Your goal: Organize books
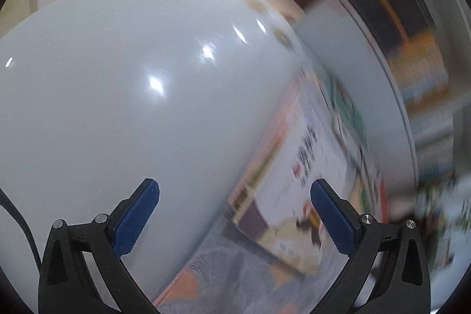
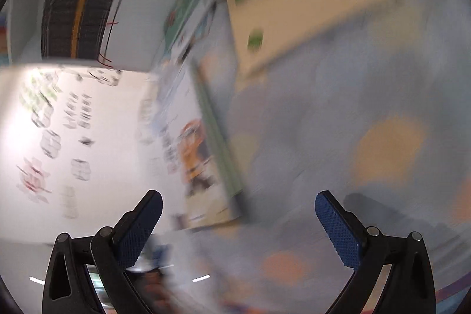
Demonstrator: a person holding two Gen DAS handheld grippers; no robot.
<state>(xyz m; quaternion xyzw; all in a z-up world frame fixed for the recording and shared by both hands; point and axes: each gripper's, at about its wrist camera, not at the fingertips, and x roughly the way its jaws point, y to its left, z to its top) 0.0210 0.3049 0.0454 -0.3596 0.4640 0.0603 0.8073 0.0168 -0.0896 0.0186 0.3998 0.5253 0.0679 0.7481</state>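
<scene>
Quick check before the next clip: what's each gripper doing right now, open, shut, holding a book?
Left gripper: open wide, nothing between the pads.
Right gripper: open wide, holding nothing.

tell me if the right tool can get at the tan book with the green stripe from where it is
Probably yes. The right tool is open and empty, and the tan book with the green stripe lies uncovered on the patterned rug ahead, with nothing between them, though the view is blurred.
</scene>
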